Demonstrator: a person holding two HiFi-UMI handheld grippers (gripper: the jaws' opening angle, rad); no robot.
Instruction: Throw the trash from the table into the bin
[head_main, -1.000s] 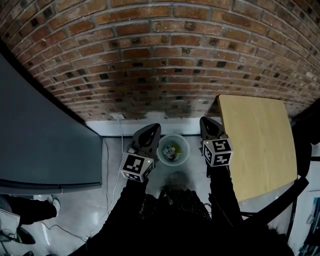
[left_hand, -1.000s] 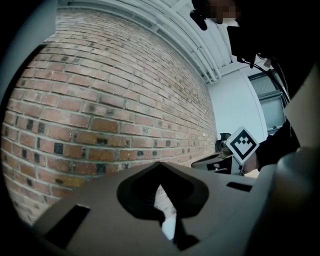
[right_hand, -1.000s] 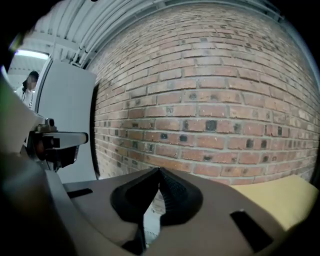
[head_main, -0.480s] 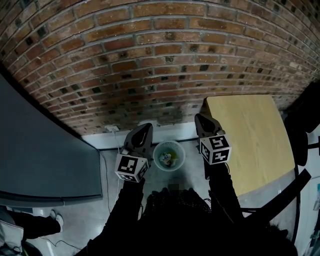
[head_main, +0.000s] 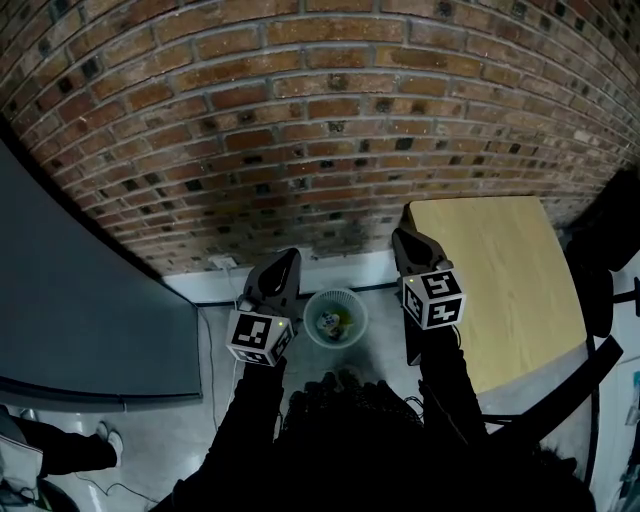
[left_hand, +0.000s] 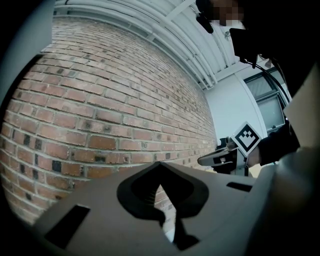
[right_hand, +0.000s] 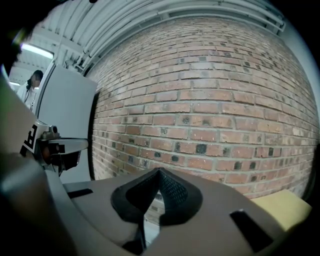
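In the head view a small white mesh bin (head_main: 335, 318) stands on the floor by the brick wall, with crumpled trash (head_main: 333, 322) inside it. My left gripper (head_main: 287, 258) hovers left of the bin and my right gripper (head_main: 403, 240) right of it, both well above it and pointing at the wall. In the left gripper view the left gripper (left_hand: 159, 168) is shut with nothing between its jaws. The right gripper (right_hand: 159, 173) is shut and empty too. The wooden table (head_main: 505, 285) at the right shows a bare top.
The brick wall (head_main: 320, 120) stands close ahead. A large grey cabinet (head_main: 80, 300) fills the left side, and a cable (head_main: 212, 330) runs down the floor beside it. A dark chair (head_main: 600, 280) sits past the table's right edge. A person's legs (head_main: 40, 440) show at the lower left.
Both grippers have risen a little higher above the bin while staying shut. The bin looks smaller and further below.
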